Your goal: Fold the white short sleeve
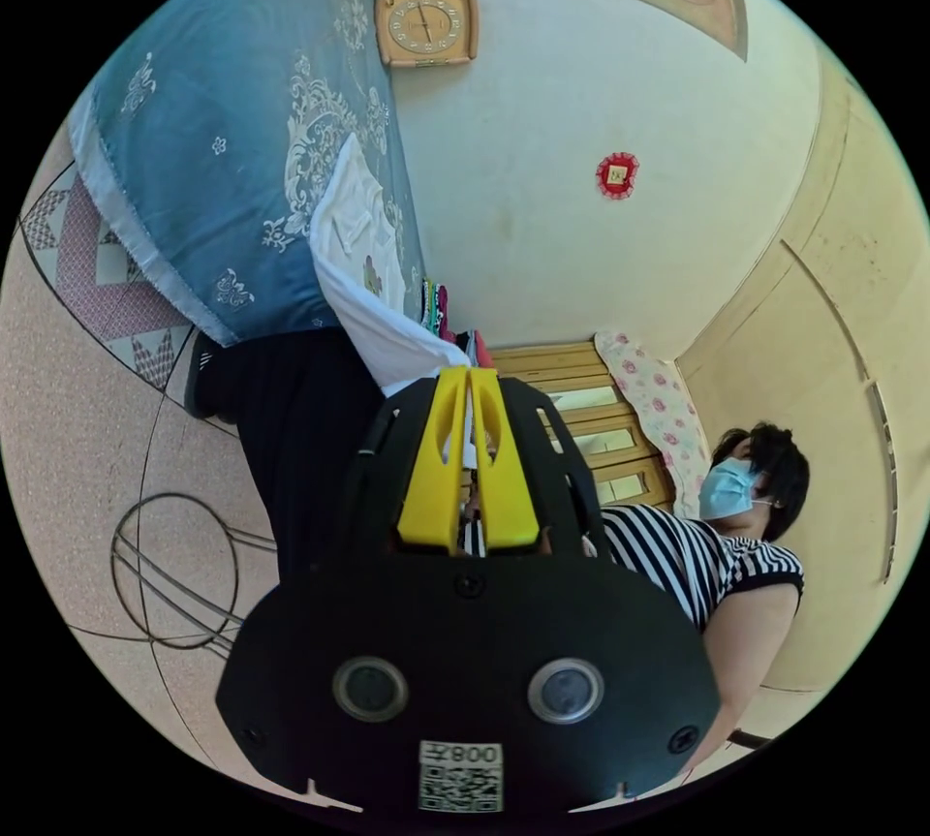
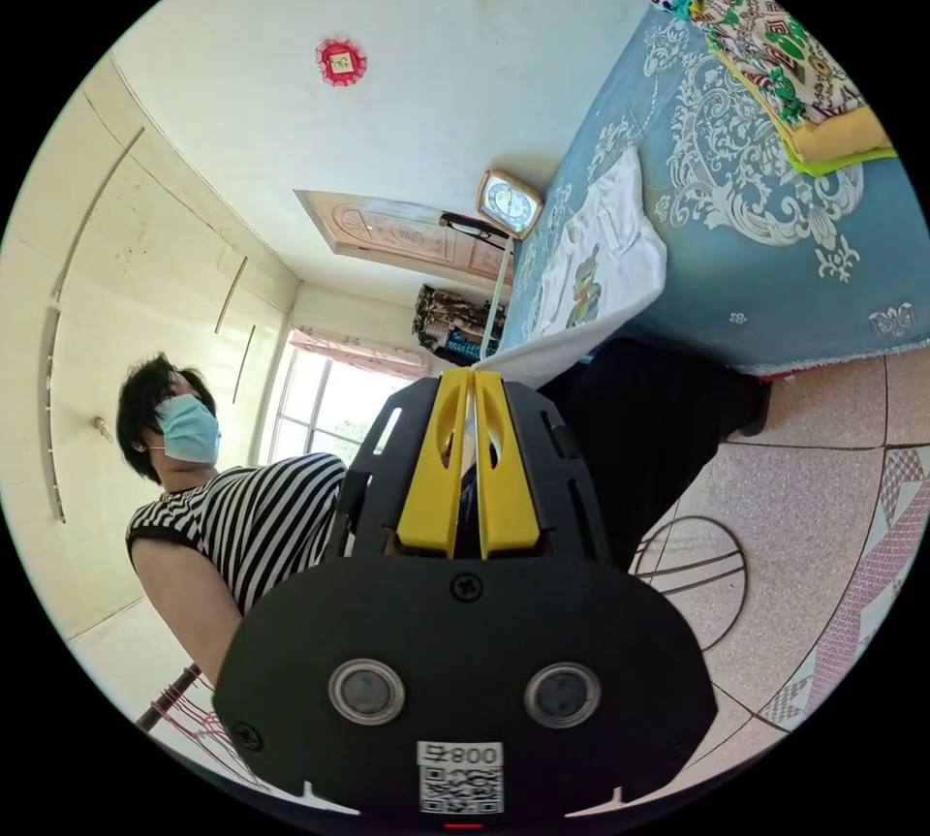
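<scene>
The white short sleeve shirt (image 1: 363, 245) lies partly on a blue patterned bedspread (image 1: 223, 129), its near edge lifted off the bed. My left gripper (image 1: 469, 383), with yellow jaws pressed together, is shut on that lifted white edge. In the right gripper view the same shirt (image 2: 601, 274) stretches from the bedspread (image 2: 775, 226) down to my right gripper (image 2: 472, 383), whose yellow jaws are shut on another part of the white hem. A small colourful print shows on the shirt's front.
A person in a striped top (image 1: 678, 555) stands close behind both grippers. Folded colourful clothes (image 2: 785, 51) are stacked on the bed. A clock (image 1: 426, 24) hangs on the wall. Tiled floor (image 2: 823, 507) borders the bed, and a wire stand (image 1: 174, 574) rests on it.
</scene>
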`<move>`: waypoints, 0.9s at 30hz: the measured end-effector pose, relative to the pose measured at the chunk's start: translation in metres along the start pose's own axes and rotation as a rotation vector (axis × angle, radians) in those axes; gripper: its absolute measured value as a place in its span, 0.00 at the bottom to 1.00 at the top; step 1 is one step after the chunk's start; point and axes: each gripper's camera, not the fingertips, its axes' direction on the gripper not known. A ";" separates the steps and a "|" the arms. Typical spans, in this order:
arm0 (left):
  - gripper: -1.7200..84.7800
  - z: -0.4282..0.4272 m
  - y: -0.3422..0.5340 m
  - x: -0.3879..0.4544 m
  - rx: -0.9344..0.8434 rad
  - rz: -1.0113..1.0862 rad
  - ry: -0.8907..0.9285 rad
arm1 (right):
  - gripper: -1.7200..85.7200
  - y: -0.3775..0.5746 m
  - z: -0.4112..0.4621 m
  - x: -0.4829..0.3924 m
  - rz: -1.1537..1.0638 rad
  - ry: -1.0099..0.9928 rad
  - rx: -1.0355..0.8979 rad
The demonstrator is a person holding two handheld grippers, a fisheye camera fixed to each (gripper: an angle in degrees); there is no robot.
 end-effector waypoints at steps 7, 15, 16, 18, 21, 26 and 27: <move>0.02 0.035 -0.070 0.005 0.014 0.035 0.017 | 0.03 -0.100 0.022 0.016 -0.018 0.009 0.007; 0.02 0.117 -0.215 0.006 -0.002 0.098 -0.014 | 0.03 -0.264 0.069 0.059 -0.012 0.048 0.001; 0.02 0.123 -0.226 0.004 -0.006 0.100 -0.022 | 0.03 -0.290 0.077 0.070 0.001 0.059 -0.003; 0.02 0.149 -0.269 -0.004 -0.015 0.099 -0.055 | 0.03 -0.330 0.091 0.090 0.022 0.074 -0.015; 0.02 0.181 -0.320 -0.021 -0.012 0.080 -0.080 | 0.03 -0.391 0.115 0.128 0.071 0.098 -0.030; 0.02 0.225 -0.386 -0.050 -0.008 0.054 -0.121 | 0.03 -0.475 0.155 0.189 0.119 0.128 -0.070; 0.02 0.236 -0.401 -0.058 -0.007 0.050 -0.129 | 0.03 -0.493 0.165 0.204 0.126 0.134 -0.081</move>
